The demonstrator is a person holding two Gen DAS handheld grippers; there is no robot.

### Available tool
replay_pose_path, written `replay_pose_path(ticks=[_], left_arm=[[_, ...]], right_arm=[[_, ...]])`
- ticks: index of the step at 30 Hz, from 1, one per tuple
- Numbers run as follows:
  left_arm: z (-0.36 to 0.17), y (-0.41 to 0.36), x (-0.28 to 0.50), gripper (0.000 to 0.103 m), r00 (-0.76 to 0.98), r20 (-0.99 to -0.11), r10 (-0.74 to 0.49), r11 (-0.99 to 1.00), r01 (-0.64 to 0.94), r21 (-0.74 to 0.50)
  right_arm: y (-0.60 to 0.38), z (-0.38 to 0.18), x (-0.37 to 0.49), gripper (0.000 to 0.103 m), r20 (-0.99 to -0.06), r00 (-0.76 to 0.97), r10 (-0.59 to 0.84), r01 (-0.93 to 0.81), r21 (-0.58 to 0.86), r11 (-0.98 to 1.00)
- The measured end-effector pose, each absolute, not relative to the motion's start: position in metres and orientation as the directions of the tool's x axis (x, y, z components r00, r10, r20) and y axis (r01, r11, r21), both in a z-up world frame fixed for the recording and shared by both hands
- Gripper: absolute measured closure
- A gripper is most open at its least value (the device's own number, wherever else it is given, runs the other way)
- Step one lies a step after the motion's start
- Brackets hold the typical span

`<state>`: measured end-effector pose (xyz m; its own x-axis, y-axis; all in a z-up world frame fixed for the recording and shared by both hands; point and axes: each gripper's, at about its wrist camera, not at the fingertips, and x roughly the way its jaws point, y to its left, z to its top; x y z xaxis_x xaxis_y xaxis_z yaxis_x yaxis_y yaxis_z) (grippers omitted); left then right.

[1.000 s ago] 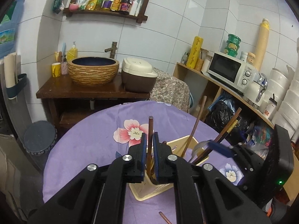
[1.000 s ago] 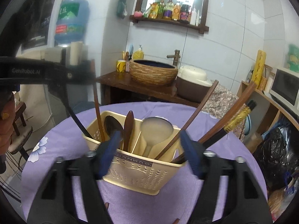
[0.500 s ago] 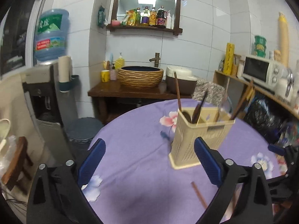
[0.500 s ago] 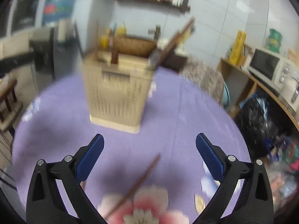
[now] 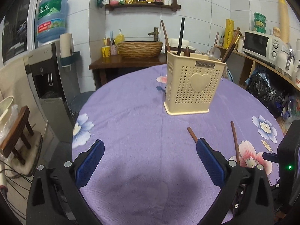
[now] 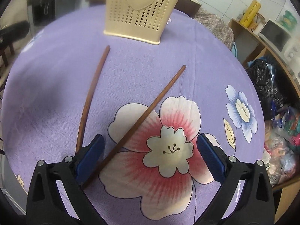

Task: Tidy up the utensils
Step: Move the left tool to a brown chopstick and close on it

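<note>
Two wooden chopsticks lie loose on the purple floral tablecloth (image 6: 56, 71), on the near side of the cream utensil holder (image 6: 138, 9), which stands upright with other chopsticks and spoons already in it. The left-lying chopstick (image 6: 91, 93) points its far tip almost at the holder's base and runs back toward the camera. The right-lying chopstick (image 6: 150, 106) is angled across the large pink flower print, far tip to the right of the holder, near end converging toward its partner. They do not touch where visible.

The right gripper (image 6: 150, 155) is spread fully, nothing between its blue pads. It hangs directly over the near ends: the angled stick passes into the gap just inside the left pad, and the other stick disappears behind that same pad's outer side. The angled stick crosses the gap obliquely, not square to the pads.

The left gripper (image 5: 150, 157) is likewise released and empty, over bare cloth, with both sticks off to its right.

Judgement: the right gripper is the nearer; a clean pick likely needs a shift left or a wrist turn.
</note>
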<state>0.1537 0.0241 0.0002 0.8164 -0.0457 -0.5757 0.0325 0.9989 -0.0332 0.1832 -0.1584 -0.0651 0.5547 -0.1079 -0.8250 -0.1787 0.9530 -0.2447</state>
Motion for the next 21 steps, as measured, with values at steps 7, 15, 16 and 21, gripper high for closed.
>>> replay_pose_path(ticks=[7,15,16,21], left_arm=[[-0.017,0.016,0.147,0.006,0.780,-0.621,-0.073,0.997,0.058,-0.044],[-0.036,-0.003,0.152,0.006,0.712,-0.686,-0.151,0.988,0.119,-0.095],[-0.037,-0.007,0.153,0.006,0.705,-0.690,-0.166,0.986,0.128,-0.107],[-0.043,-0.022,0.164,0.022,0.658,-0.714,-0.240,0.971,0.157,-0.181]], right_arm=[[-0.190,-0.065,0.182,0.006,-0.829,0.537,-0.158,-0.163,-0.286,0.944],[-0.254,-0.070,0.170,0.006,-0.837,0.542,-0.070,-0.078,-0.134,0.988],[-0.258,-0.071,0.169,0.006,-0.835,0.548,-0.054,-0.072,-0.112,0.991],[-0.268,-0.069,0.165,0.006,-0.801,0.598,-0.019,-0.041,-0.054,0.998]])
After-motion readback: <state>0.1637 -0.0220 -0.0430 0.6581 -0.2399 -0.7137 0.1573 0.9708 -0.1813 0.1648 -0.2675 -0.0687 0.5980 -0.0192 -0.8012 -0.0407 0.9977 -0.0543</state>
